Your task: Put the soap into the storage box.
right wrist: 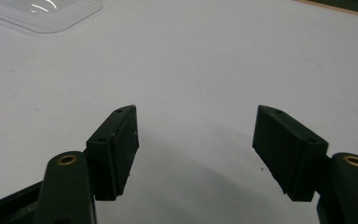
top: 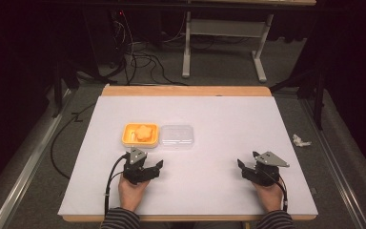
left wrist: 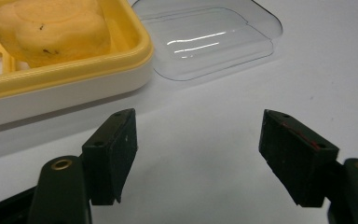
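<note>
A yellow soap dish (top: 129,138) lies on the white table top, left of centre, with an orange flower-shaped soap (top: 144,132) in it. Its clear plastic lid (top: 177,137) lies flat right beside it. In the left gripper view the dish (left wrist: 98,65) and the soap (left wrist: 51,30) are close ahead at upper left and the lid (left wrist: 214,39) at upper centre. My left gripper (top: 153,168) sits just in front of the dish, open and holding nothing (left wrist: 198,149). My right gripper (top: 242,168) rests at the front right, open over bare table (right wrist: 196,149).
The white sheet (top: 209,109) covers a wooden table whose edge (top: 186,90) shows at the back. A crumpled white scrap (top: 300,140) lies on the floor to the right. Cables and a desk frame (top: 187,43) stand behind the table.
</note>
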Tool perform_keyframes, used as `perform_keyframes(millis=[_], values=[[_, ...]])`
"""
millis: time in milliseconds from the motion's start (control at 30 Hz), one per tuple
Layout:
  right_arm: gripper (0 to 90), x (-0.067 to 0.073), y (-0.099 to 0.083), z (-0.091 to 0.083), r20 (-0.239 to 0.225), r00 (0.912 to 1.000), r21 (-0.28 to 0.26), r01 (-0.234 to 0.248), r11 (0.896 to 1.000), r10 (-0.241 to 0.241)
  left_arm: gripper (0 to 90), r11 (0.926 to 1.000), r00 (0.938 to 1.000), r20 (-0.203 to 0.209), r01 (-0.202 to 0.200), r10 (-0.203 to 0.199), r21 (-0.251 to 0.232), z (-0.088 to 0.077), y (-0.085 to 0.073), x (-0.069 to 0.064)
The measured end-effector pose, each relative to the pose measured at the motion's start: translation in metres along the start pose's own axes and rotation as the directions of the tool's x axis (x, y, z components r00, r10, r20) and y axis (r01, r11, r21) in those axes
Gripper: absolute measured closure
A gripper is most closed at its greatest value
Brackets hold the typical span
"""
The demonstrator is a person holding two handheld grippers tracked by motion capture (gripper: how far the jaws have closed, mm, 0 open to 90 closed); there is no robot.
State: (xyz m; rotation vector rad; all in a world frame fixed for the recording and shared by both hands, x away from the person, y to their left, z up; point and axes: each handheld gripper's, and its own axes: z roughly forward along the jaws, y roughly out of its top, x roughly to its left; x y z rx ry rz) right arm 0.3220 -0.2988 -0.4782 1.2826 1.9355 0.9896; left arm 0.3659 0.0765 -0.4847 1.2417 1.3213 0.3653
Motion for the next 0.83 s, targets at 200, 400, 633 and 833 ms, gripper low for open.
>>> perform_keyframes(millis=[200,400,633,833], values=[[31.7,0.0000,0.0000,0.0001,0.000,1.0000,0.000,0.002,1.000,-0.002,28.5,0.9999,0.9999,-0.004,-0.011,0.011,0.002,0.0015,-0.0021,-0.0003],[31.7,0.0001,0.0000,0.0001,0.001,1.0000,0.000,0.000,1.000,0.000,28.6,0.9997,0.9997,-0.011,-0.022,0.023,0.004,0.0022,-0.0035,-0.0004],[31.8,-0.0004,0.0000,0.0000,0.001,1.0000,0.001,0.002,1.000,-0.002,28.9,0.9992,0.9991,-0.011,-0.041,0.041,-0.002,0.0022,-0.0060,-0.0021],[31.9,-0.0003,0.0000,0.0000,0.002,1.0000,0.001,0.001,1.000,-0.001,29.6,0.9979,0.9977,-0.019,-0.065,0.065,-0.004,0.0019,-0.0077,-0.0033]])
